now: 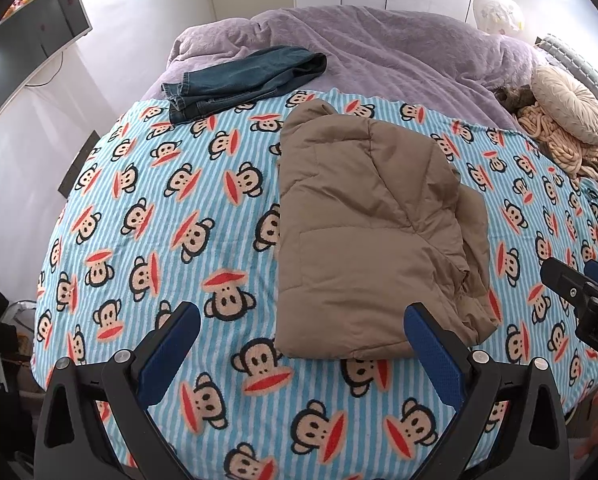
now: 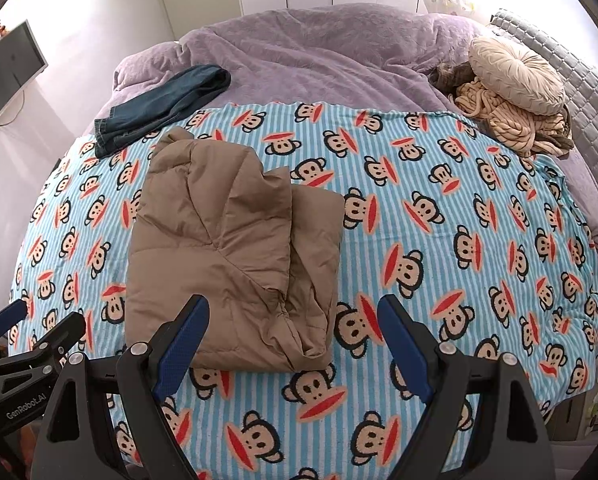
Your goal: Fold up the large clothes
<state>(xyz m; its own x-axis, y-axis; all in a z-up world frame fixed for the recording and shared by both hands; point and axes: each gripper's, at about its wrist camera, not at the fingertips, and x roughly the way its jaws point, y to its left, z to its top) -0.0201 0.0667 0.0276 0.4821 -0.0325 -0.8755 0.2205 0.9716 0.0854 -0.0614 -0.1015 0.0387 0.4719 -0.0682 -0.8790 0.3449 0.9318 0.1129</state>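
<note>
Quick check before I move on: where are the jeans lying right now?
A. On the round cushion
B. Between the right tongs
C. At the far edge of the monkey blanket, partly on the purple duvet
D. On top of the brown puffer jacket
C: the folded jeans straddle the far edge of the monkey blanket and the purple duvet, clear of the brown puffer jacket.

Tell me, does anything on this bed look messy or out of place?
Mostly tidy. The tan puffer jacket is folded, but an under layer sticks out unevenly along its right edge. The jeans lie half on the monkey blanket, half on the purple duvet. Nothing looks spilled or damaged.
</note>
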